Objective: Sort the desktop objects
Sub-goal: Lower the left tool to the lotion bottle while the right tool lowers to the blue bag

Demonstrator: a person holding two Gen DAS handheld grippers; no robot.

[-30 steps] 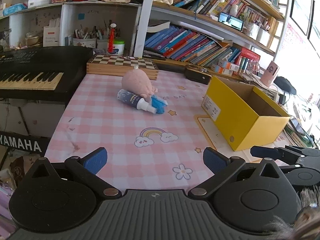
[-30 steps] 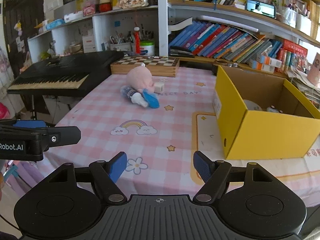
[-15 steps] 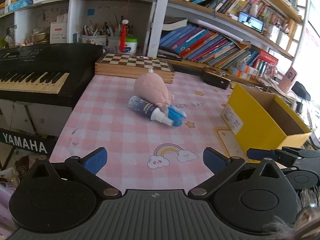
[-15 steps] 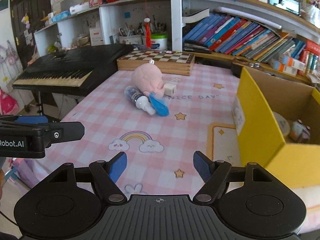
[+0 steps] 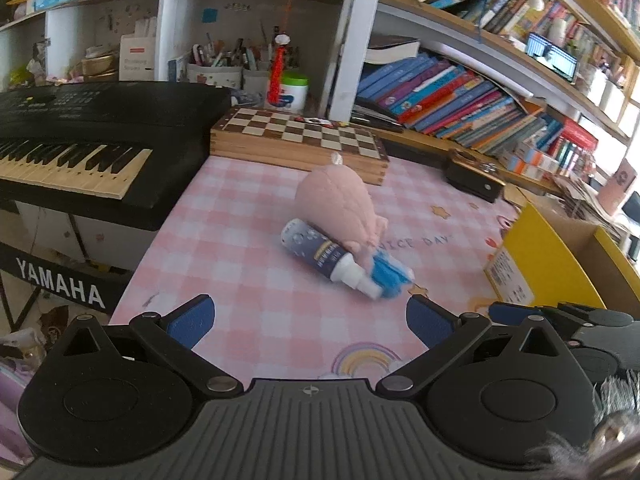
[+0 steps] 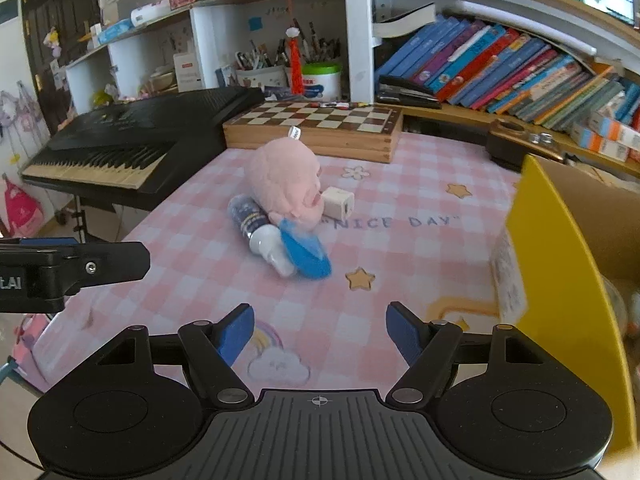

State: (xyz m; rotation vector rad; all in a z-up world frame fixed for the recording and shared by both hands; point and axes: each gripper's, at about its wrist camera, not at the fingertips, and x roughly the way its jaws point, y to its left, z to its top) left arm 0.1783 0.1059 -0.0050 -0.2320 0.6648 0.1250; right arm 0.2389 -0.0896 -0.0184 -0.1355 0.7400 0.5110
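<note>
Blue-padded and spread wide, the right gripper (image 6: 320,332) and left gripper (image 5: 310,320) are both hovering empty over the pink checked cloth (image 6: 400,256). Ahead of both, slightly left of the right gripper's centre line, the spray bottle (image 6: 256,228) is lying slantwise, nozzle toward the grippers, leaning against the pink plush (image 6: 286,180) with a blue cloth (image 6: 306,254) beside it. Off to the right, the yellow box (image 6: 560,256) is sitting open.

plush toy (image 6: 285,178): 1 | spray bottle (image 6: 256,227): 1 | white cube (image 6: 338,202): 1 | yellow box (image 6: 560,264): 1 (contents blurred)
</note>
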